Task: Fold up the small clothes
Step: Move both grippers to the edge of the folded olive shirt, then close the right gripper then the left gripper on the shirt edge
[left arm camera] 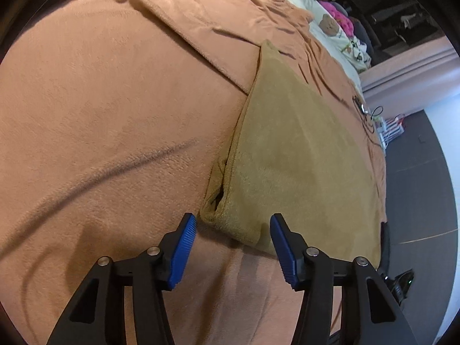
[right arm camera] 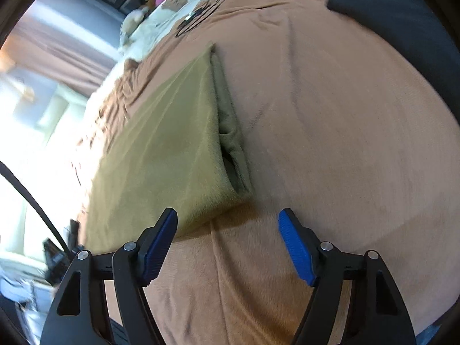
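A folded olive-tan fleece garment (left arm camera: 299,155) lies flat on an orange-brown blanket (left arm camera: 100,109). Its layered folded edge faces the blanket's open side. My left gripper (left arm camera: 233,230) is open and empty, its blue pads just short of the garment's near corner. In the right wrist view the same garment (right arm camera: 166,149) lies ahead and left, its layered edge on the right. My right gripper (right arm camera: 227,224) is open and empty, just short of the garment's near corner, over the blanket (right arm camera: 345,143).
Stuffed toys and a pink item (left arm camera: 339,17) sit at the far end of the bed. A dark cloth (right arm camera: 402,17) lies at the upper right of the right wrist view. The bed edge and grey floor (left arm camera: 417,187) are to the right in the left wrist view.
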